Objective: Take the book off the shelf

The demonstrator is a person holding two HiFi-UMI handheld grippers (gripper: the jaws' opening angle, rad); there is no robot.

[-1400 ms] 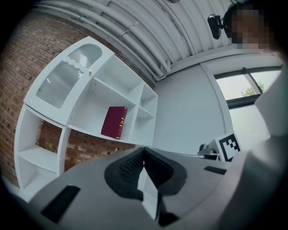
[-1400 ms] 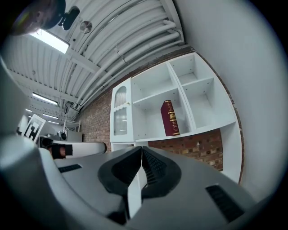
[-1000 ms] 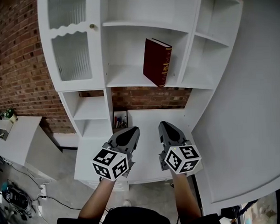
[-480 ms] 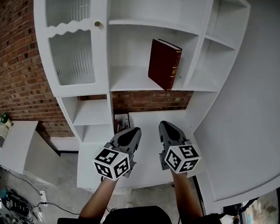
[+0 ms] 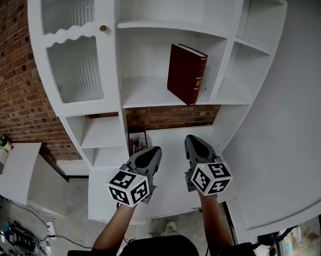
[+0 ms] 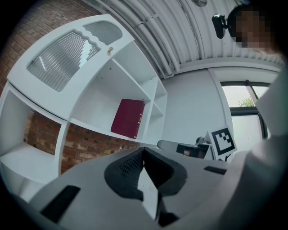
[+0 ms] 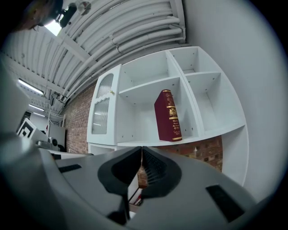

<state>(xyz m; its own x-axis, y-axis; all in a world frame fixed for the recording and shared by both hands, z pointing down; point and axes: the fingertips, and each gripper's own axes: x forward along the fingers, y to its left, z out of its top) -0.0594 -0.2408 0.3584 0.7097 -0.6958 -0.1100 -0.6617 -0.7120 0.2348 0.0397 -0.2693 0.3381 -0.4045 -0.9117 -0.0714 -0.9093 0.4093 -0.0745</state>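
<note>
Shelf bay (image 5: 142,62) open left of book (image 5: 186,73); divider (image 5: 222,65) (upright panel) near right.

The book (image 5: 186,73) stands on the shelf (image 5: 149,96) in its middle compartment, near the right divider. The left hand-held gripper (image 5: 150,151) and right hand-held gripper (image 5: 194,140) sit side by side over the table (image 5: 168,137), with the book well apart at 12 o'clock. A cabinet door (image 5: 74,65) lies at 10 o'clock, and the brick wall (image 5: 11,83) is further left
</note>
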